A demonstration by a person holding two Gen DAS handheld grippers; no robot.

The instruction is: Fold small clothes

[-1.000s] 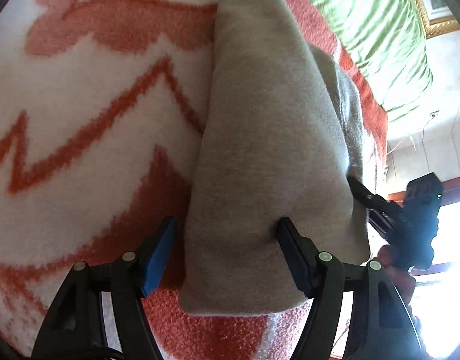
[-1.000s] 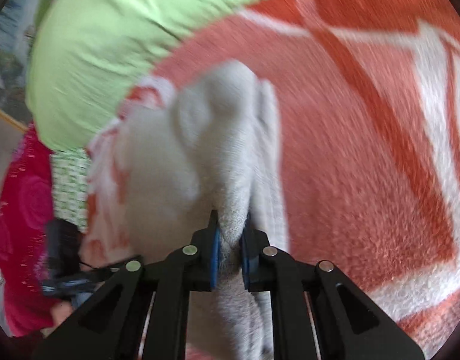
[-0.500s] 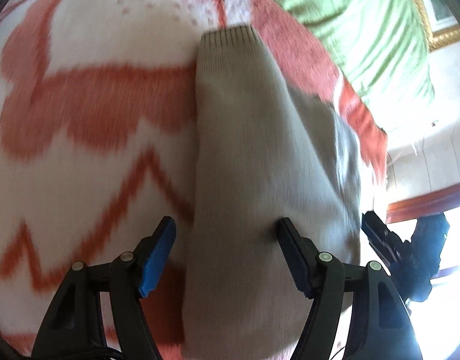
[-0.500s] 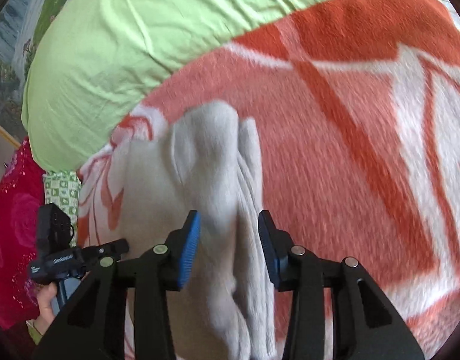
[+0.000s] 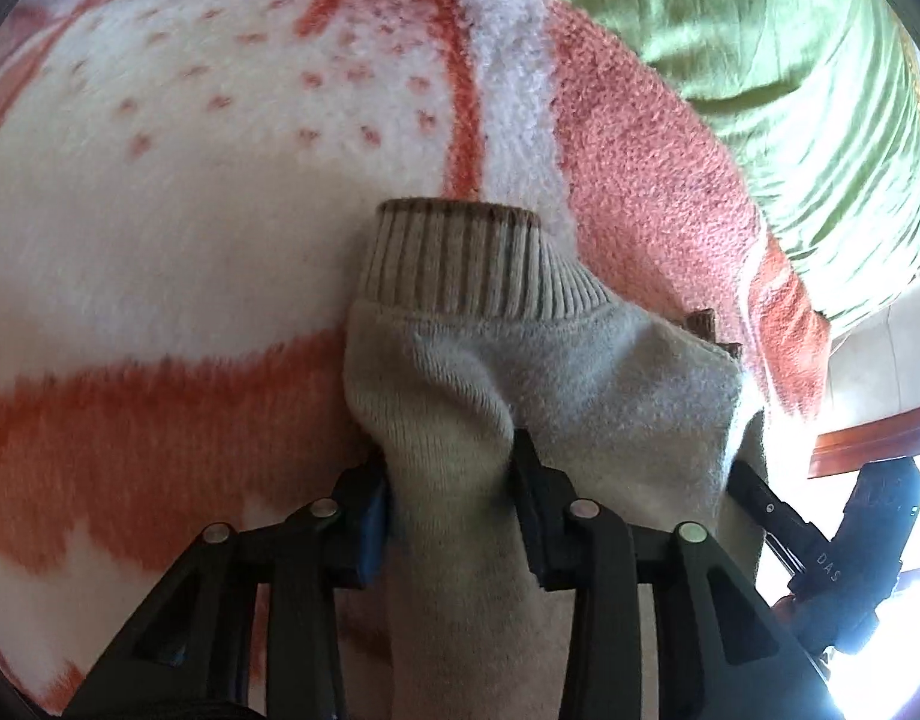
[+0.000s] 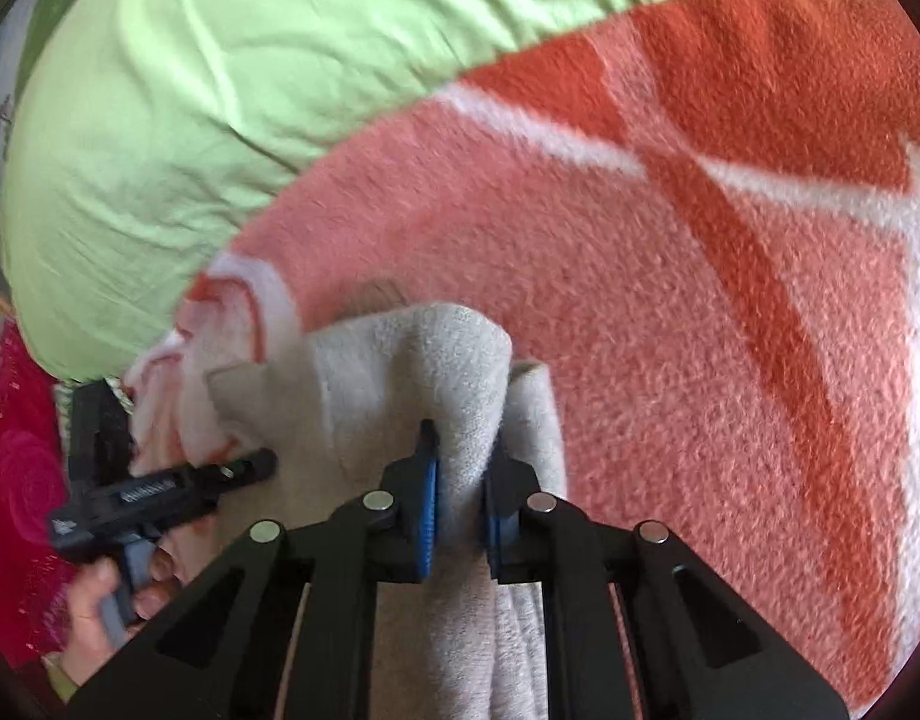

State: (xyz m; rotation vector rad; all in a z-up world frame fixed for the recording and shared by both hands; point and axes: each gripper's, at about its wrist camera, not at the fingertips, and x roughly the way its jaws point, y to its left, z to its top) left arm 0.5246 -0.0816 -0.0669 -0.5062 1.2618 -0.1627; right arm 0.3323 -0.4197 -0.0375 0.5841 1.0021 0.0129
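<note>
Both tools have closed since half a second ago, when their fingers stood apart over the cloth, and the left view has slid along the garment so that its ribbed cuff now sits close ahead. That grey knitted garment [image 5: 520, 372] lies folded lengthwise on the orange-and-white blanket [image 5: 160, 240], its brown-striped ribbed cuff [image 5: 466, 258] pointing away from the left camera and resting on the white part of the pattern. A raised ridge of the knit runs back between the fingers of the left tool [image 5: 451, 480], which are clamped on it, the fabric bunched and puckered just ahead of the tips. From the other side, the right tool [image 6: 460, 468] pinches a rounded fold of the same garment [image 6: 436, 360] between its blue pads [image 6: 427, 510], with a second layer of cloth hanging just beside its right finger. Each tool shows in the other's view: the right tool at the lower right edge of the left view, touching the garment's far edge, and the left tool [image 6: 244, 468] at the lower left of the right view, gripped by the person's left hand [image 6: 112, 600]. Beyond the blanket lies a light green sheet [image 6: 220, 60], and a red floral cloth [image 6: 16, 480] shows at the left border of the right view.
</note>
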